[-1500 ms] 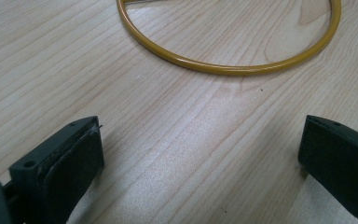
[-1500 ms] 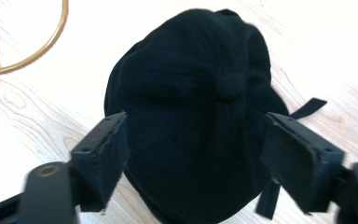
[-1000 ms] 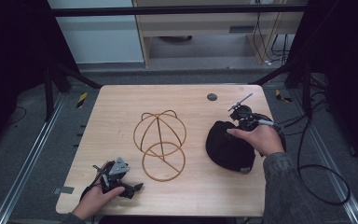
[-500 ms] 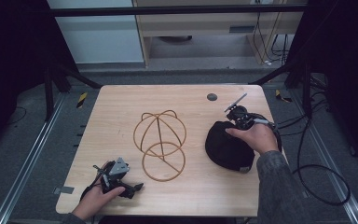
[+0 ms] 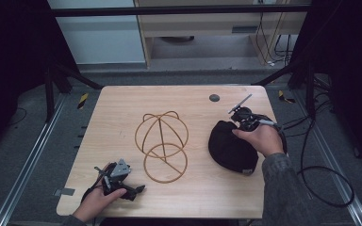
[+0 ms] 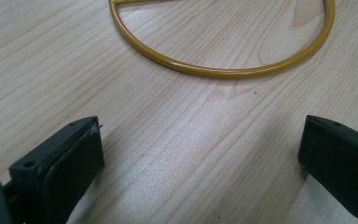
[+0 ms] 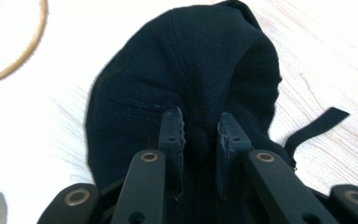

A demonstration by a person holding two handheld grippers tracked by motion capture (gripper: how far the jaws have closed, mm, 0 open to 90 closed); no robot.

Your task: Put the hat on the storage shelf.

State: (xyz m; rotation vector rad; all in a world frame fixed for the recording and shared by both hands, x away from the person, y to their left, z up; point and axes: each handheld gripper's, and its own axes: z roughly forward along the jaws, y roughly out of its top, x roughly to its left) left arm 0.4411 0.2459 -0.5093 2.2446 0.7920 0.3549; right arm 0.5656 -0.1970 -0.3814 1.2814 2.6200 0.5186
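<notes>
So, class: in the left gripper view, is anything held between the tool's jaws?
No: the left tool stands wide open over bare table.

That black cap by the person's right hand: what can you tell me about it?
The black cap is soft woven cloth with stitched seams and a thin strap trailing from one side. It lies crumpled on the wooden table, right of the gold wire stand and apart from it. The right gripper has just closed its jaws on a raised fold of the fabric and pinches it; the right hand rests over the cap's far edge.
</notes>
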